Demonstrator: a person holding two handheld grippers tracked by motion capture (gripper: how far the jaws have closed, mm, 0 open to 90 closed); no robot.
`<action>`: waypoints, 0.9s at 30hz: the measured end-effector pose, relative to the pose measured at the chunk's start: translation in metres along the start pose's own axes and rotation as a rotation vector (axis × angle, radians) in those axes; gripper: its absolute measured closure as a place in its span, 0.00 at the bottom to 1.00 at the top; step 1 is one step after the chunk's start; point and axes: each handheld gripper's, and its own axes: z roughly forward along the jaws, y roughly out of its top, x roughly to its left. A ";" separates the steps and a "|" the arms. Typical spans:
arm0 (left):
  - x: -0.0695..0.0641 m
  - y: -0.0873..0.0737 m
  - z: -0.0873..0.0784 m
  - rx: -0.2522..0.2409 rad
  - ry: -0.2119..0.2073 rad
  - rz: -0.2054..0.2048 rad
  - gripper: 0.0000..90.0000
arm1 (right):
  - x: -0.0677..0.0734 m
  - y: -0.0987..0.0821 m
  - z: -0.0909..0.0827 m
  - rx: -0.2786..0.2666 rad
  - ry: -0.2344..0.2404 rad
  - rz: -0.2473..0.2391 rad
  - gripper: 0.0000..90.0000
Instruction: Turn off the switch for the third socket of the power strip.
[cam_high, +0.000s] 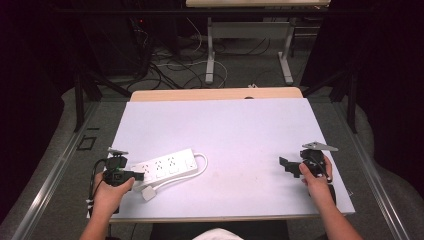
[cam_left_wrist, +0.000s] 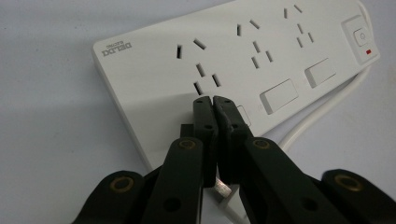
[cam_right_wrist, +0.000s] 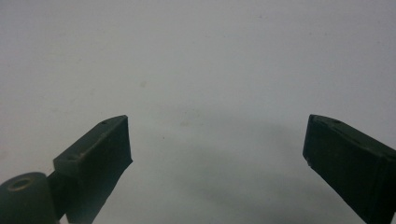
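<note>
High view showed the white tabletop (cam_high: 230, 130) carrying a white power strip (cam_high: 165, 167) at its near left, with its cord (cam_high: 200, 167) looping round the right end back toward a white plug (cam_high: 148, 193) near the front edge. The left gripper (cam_high: 134, 175) hovered at the strip's left end; the right gripper (cam_high: 286, 165) sat well apart over bare surface at the right.

In the left gripper view, the jaws were clenched together with nothing visibly between them, their tips over the strip's near edge by the first socket (cam_left_wrist: 200, 65). A small metal prong (cam_left_wrist: 223, 189) peeked out beneath them, probably the plug's, though I could not tell for sure. The right gripper view showed the jaws released, wide apart.

Risk, as I judged it: clenched tips pressing on the light strip could shove or pivot it, since nothing pinned it. The springy cord might also drag the plug off line, and thin prongs could slip from a poor pinch.
</note>
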 end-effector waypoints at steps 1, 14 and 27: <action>0.000 0.000 0.000 0.000 0.001 0.000 0.98 | 0.000 0.000 0.000 0.000 0.000 -0.001 0.08; -0.003 0.000 0.001 0.024 0.035 0.021 1.00 | 0.000 0.000 0.001 0.001 0.004 -0.006 0.08; -0.002 0.000 0.002 0.006 0.029 0.016 1.00 | 0.000 0.000 0.002 0.001 0.003 -0.005 0.08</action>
